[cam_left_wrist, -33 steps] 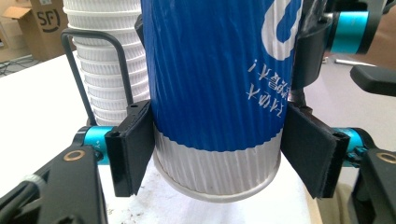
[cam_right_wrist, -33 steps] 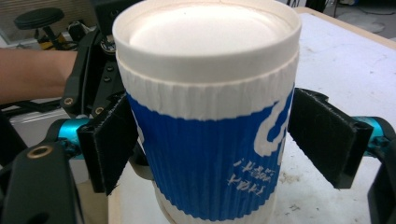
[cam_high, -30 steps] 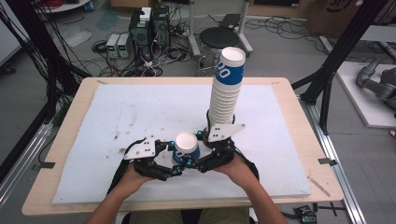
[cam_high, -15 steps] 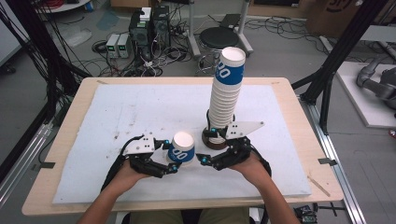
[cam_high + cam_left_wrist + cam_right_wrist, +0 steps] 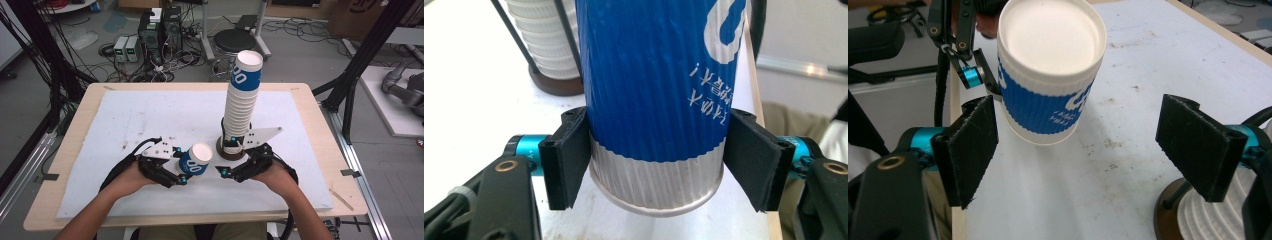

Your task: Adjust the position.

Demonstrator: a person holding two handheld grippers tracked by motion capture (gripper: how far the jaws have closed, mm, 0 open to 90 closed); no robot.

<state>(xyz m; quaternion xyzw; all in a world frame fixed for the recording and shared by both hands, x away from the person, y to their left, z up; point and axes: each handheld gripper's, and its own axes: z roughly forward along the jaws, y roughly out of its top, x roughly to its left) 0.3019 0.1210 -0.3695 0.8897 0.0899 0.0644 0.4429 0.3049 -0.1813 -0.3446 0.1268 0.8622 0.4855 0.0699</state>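
Near my edge of the white foam board (image 5: 150,120) I have the left gripper (image 5: 181,176) clenched on a single blue-and-white paper cup (image 5: 196,159), lifted off the surface and tilted so its white mouth faces up and away from me. Through the left gripper view the two black pads press the ribbed cup wall from either side, right where the blue band meets the white bottom strip (image 5: 656,177), and white print runs across the blue. My right gripper (image 5: 225,173) sits just beside that cup on its right, jaws released and spread wide with nothing between them; in the right gripper view the cup (image 5: 1050,75) hangs ahead of the left pad, not touching it, and I can see the left gripper's jaw and teal fitting (image 5: 970,75) behind it. Just beyond the right gripper stands the tall stack of paper cups (image 5: 242,100) on a dark round base (image 5: 225,149), held upright by thin black rods; the top cup shows the same blue band. The stack leans slightly to the right in the high view. Both grippers are close together, and the board under them is speckled with dark marks. The board lies on a wooden table (image 5: 310,115), with cables and computer boxes (image 5: 155,32) on the floor beyond
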